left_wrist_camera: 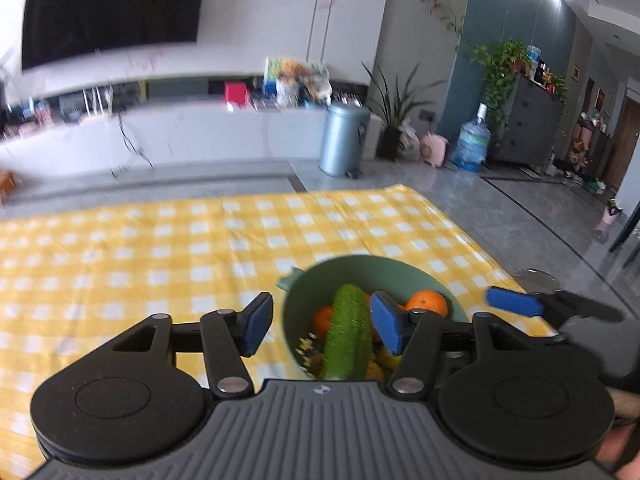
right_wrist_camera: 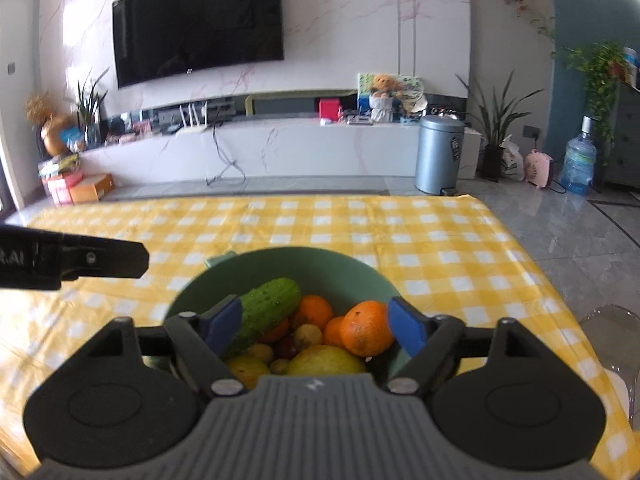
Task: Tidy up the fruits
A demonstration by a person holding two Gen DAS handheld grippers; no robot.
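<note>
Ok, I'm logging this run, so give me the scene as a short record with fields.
surface: table with yellow checked cloth
container: green bowl
contents: cucumber leaning on top, oranges, smaller yellow and dark fruits beneath
left gripper: open, above the bowl, holding nothing
right gripper: open, above the bowl, holding nothing
background: television, bin, water bottle

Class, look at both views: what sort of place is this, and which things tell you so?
Most likely a home living room: a large wall-mounted television above a long low cabinet, houseplants, and a table under a yellow checked cloth bearing a bowl of fruit.
</note>
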